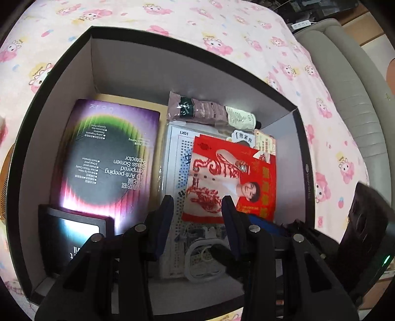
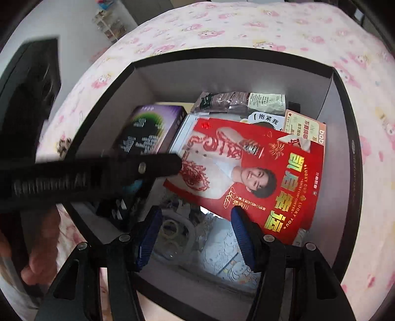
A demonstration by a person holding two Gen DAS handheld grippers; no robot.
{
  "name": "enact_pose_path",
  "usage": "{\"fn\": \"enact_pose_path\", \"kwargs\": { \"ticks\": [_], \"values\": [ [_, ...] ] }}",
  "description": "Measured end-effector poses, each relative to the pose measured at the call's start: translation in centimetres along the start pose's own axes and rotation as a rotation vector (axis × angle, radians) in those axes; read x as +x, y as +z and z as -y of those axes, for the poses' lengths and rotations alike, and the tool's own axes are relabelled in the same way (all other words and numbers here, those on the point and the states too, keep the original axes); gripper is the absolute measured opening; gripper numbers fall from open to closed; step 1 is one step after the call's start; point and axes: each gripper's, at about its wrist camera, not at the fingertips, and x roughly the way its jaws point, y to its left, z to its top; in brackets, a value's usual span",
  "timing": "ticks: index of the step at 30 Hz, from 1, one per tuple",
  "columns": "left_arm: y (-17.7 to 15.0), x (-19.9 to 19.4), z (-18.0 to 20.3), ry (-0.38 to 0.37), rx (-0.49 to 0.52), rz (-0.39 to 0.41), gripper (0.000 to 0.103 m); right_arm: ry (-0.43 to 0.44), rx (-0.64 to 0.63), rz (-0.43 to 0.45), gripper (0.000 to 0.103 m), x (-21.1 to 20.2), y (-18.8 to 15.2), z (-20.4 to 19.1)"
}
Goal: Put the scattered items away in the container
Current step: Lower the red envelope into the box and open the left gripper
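A black box with white inner walls (image 1: 148, 30) (image 2: 222, 53) sits on a pink patterned sheet. Inside it lie a purple screen-protector box (image 1: 111, 153) (image 2: 153, 128), a red printed bag (image 1: 246, 177) (image 2: 259, 172), a brown pouch (image 1: 197, 108) (image 2: 227, 98), a breadboard pack (image 1: 177, 158), a white cable coil (image 1: 202, 259) (image 2: 172, 229) and a small black box (image 1: 74, 237). My left gripper (image 1: 197, 207) hangs open over the breadboard pack, holding nothing. It reaches into the right wrist view from the left (image 2: 148, 165). My right gripper (image 2: 196, 219) stands open above the coil, also empty.
The pink cartoon-print sheet (image 1: 246, 37) (image 2: 246, 22) surrounds the box on all sides. A grey padded seat (image 1: 345, 86) stands beyond the sheet's right edge. A hand (image 2: 42, 247) grips the left tool. A white patterned pack (image 2: 227, 251) lies under the red bag's near corner.
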Motion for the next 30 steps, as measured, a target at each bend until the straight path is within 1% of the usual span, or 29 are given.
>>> {"fn": "enact_pose_path", "kwargs": {
  "ticks": [2, 5, 8, 10, 12, 14, 16, 17, 18, 19, 21, 23, 25, 27, 28, 29, 30],
  "values": [
    [0.6, 0.5, 0.2, 0.018, 0.004, -0.012, 0.040, 0.010, 0.040, -0.006, 0.056, 0.0, 0.7, 0.6],
    [0.9, 0.4, 0.2, 0.018, 0.005, -0.004, 0.039, -0.043, 0.043, -0.019, 0.056, 0.5, 1.8, 1.0],
    [1.6, 0.3, 0.9, 0.016, 0.002, 0.015, 0.038, -0.055, 0.063, -0.018, 0.055, 0.7, 2.1, 1.2],
    [1.5, 0.1, 1.1, -0.004, 0.014, 0.016, 0.037, -0.086, 0.029, 0.000, 0.055, 0.1, 1.5, 0.4],
    [1.2, 0.2, 1.2, -0.026, 0.036, -0.001, 0.037, -0.123, -0.016, 0.027, 0.055, -0.8, 0.5, -0.5],
    [1.2, 1.2, 1.5, -0.058, 0.052, -0.044, 0.036, -0.106, -0.027, 0.032, 0.055, -1.2, -0.2, -0.8],
    [1.2, 2.3, 1.6, -0.075, 0.052, -0.092, 0.036, -0.054, -0.006, 0.013, 0.055, -1.0, -0.6, -0.5],
    [1.4, 3.0, 1.4, -0.083, 0.041, -0.122, 0.035, -0.026, 0.009, 0.000, 0.055, -0.7, -0.1, 0.2],
    [1.6, 3.7, 1.1, -0.081, 0.019, -0.143, 0.032, 0.007, 0.031, -0.007, 0.055, -0.5, 0.0, 0.4],
    [2.0, 3.8, 1.0, -0.086, 0.005, -0.143, 0.028, 0.047, 0.063, -0.006, 0.055, -0.4, 0.1, 0.8],
    [2.6, 3.2, 1.0, -0.070, -0.004, -0.119, 0.027, 0.109, 0.126, -0.001, 0.055, -0.9, 0.0, 1.7],
    [2.7, 1.6, 1.3, -0.055, 0.024, -0.053, 0.027, 0.143, 0.148, 0.019, 0.055, -1.7, 0.0, 1.9],
    [2.5, 0.3, 1.4, -0.054, 0.049, -0.016, 0.027, 0.134, 0.153, 0.050, 0.055, -2.9, -0.1, 1.9],
    [2.1, -0.4, 1.2, -0.034, 0.079, -0.002, 0.027, 0.114, 0.133, 0.084, 0.052, -3.9, 0.0, 2.0],
    [2.0, -0.6, 1.0, -0.021, 0.091, 0.003, 0.027, 0.088, 0.125, 0.096, 0.045, -4.2, 0.1, 1.9],
    [1.8, -0.8, 0.7, -0.019, 0.097, 0.001, 0.027, 0.059, 0.125, 0.102, 0.042, -4.4, 0.3, 2.1],
    [1.8, -0.6, 0.4, -0.025, 0.098, -0.006, 0.027, 0.052, 0.136, 0.100, 0.042, -4.4, 0.4, 2.4]
  ]
}}
